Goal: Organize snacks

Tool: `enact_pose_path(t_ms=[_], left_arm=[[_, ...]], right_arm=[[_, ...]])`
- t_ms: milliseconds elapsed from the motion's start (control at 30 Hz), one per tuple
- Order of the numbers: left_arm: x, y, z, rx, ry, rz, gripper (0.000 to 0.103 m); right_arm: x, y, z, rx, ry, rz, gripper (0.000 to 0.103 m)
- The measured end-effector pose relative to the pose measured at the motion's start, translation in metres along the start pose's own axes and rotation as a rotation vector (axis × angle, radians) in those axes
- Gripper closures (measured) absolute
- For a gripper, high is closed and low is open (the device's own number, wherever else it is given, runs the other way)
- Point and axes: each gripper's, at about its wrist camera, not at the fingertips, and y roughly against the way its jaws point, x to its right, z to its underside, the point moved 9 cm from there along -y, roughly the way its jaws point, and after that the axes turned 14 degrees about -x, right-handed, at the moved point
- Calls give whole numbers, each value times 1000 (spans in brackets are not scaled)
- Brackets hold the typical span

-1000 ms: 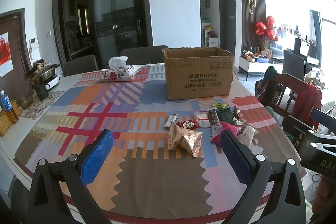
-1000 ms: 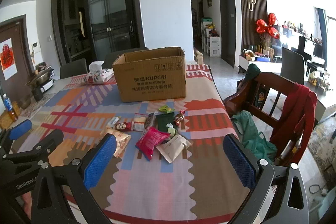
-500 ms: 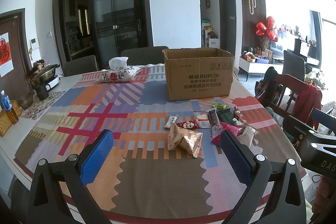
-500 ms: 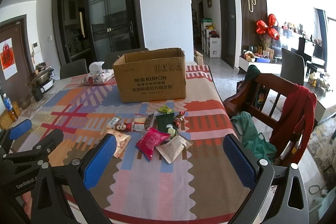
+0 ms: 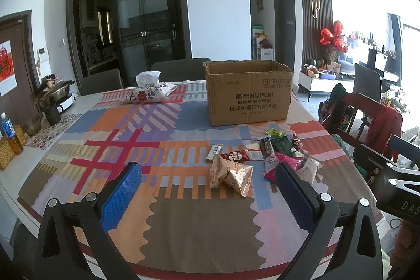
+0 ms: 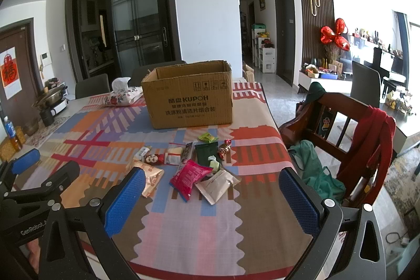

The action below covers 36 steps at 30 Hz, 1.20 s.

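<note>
home dining room | patterned tablecloth (image 5: 110,138) | dining chairs (image 5: 101,82) | hotpot cooker (image 5: 53,93)

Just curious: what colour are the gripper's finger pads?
Blue pads, dotted texture, on black fingers; clearest in the right wrist view.

Snack packets (image 6: 194,169) – scattered before open carton (image 6: 189,101)

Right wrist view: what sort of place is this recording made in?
Most likely a home dining area: a table with a colourful patterned tablecloth, a dark wooden chair draped with clothes, and a living-room sideboard with red foil balloons behind.
</note>
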Motion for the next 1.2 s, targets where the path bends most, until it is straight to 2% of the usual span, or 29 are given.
enact_pose_path(t_ms=[1200], left_arm=[[-1, -3, 3, -19, 0, 2, 0]], right_arm=[[-1, -12, 1, -22, 5, -11, 1]])
